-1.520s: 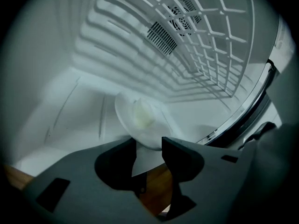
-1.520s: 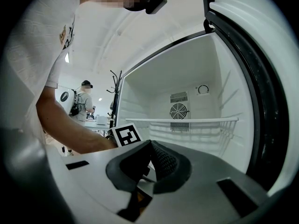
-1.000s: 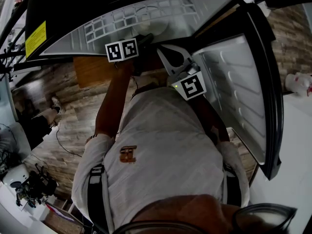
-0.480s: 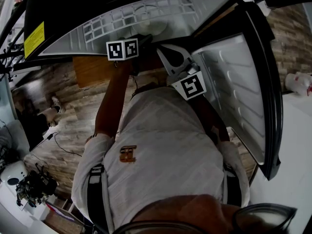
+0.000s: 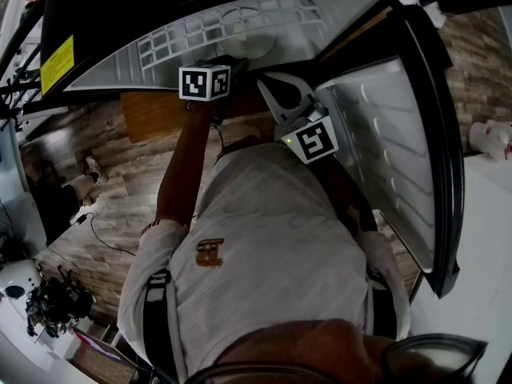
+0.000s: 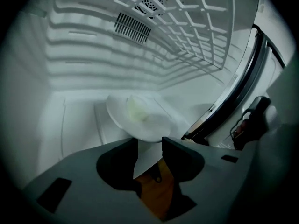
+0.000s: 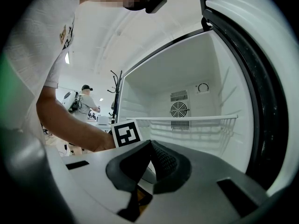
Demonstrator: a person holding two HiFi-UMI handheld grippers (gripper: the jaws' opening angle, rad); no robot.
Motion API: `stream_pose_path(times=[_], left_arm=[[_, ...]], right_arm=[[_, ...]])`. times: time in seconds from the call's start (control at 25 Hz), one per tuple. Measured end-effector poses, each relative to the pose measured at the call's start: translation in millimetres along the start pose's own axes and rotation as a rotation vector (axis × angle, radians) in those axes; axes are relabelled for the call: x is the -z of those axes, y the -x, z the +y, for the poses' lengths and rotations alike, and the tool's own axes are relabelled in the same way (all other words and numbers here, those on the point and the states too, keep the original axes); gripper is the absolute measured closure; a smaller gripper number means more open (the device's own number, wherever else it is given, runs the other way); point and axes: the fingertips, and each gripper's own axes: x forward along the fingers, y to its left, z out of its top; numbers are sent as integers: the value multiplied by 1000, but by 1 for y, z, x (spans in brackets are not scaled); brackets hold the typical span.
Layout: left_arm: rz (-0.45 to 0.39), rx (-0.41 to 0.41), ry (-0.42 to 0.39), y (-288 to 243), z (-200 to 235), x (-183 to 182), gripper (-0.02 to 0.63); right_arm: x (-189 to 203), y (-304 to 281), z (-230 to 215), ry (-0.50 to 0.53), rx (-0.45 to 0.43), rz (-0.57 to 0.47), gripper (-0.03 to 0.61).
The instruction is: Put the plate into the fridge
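Observation:
The white plate (image 6: 140, 118), with a pale yellowish piece on it, lies on the floor of the open fridge (image 6: 70, 120), under the wire shelf (image 6: 196, 22). My left gripper (image 6: 150, 143) reaches into the fridge and is open, its fingertips just short of the plate's near rim with nothing between them. In the head view its marker cube (image 5: 204, 82) sits at the fridge opening, and the plate (image 5: 248, 45) shows faintly beyond it. My right gripper (image 7: 150, 146) is shut and empty, held in front of the fridge beside the left arm; its marker cube (image 5: 312, 141) is close to my chest.
The fridge door (image 5: 392, 150) stands swung open to the right. A fan vent (image 7: 179, 109) sits on the back wall above the wire shelf (image 7: 187, 120). The wooden floor (image 5: 120, 182) lies below, cables and gear (image 5: 48, 302) at lower left, a person (image 7: 86, 101) far off.
The left gripper's marker cube has crept slightly to the right at the fridge opening. The right gripper has stayed put.

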Motion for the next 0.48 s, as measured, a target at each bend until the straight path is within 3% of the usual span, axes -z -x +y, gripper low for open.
stream_pose_path(times=[0.2, 0.48], left_arm=[[-10, -11, -1, -1, 1, 2, 443], [-34, 28, 119, -1, 2, 8, 455]], right_arm=[[0, -2, 1, -5, -3, -3, 546], [1, -1, 1, -15, 5, -7, 546]])
